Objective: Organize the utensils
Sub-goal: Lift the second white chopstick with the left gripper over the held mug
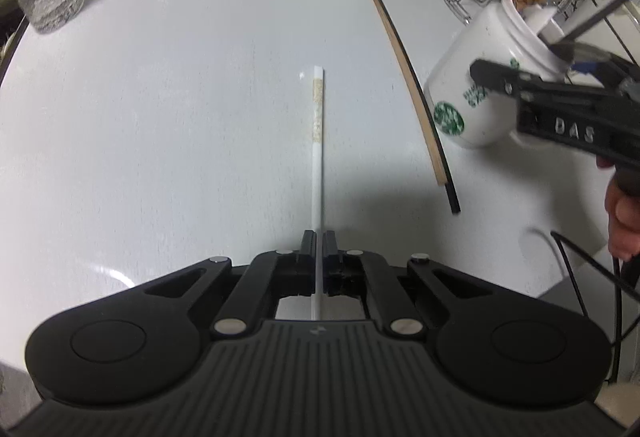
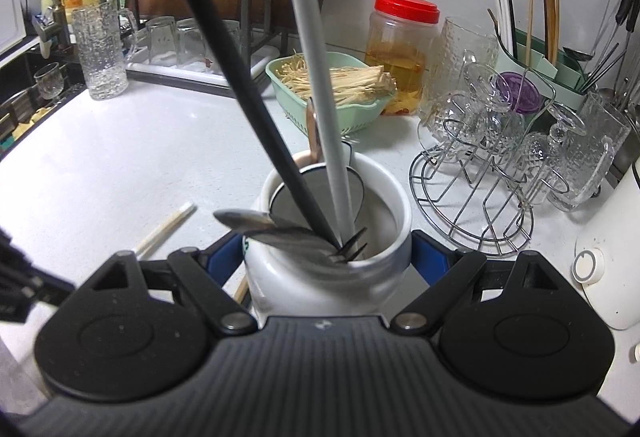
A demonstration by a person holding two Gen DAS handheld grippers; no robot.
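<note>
My left gripper (image 1: 319,241) is pinching the white chopstick (image 1: 318,141) tight, my right gripper (image 2: 328,257) is clamping the jar (image 2: 332,237) far right; a thin, off-centre grip risks the chopstick swivelling loose.

White chopstick (image 1: 318,157) pinched in left gripper (image 1: 319,243), pointing fwd; wood+black chopsticks (image 1: 416,97) flat on bench, right of it; white jar (image 1: 476,77) w/ utensils clamped in right gripper (image 2: 328,261).

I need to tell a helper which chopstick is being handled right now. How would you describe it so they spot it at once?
On the white countertop, look left of the white jar. The white chopstick sticks straight out from the shut left gripper. Unlike the tan chopstick and black chopstick lying loose beside the jar, it is white with a speckled beige band.
</note>
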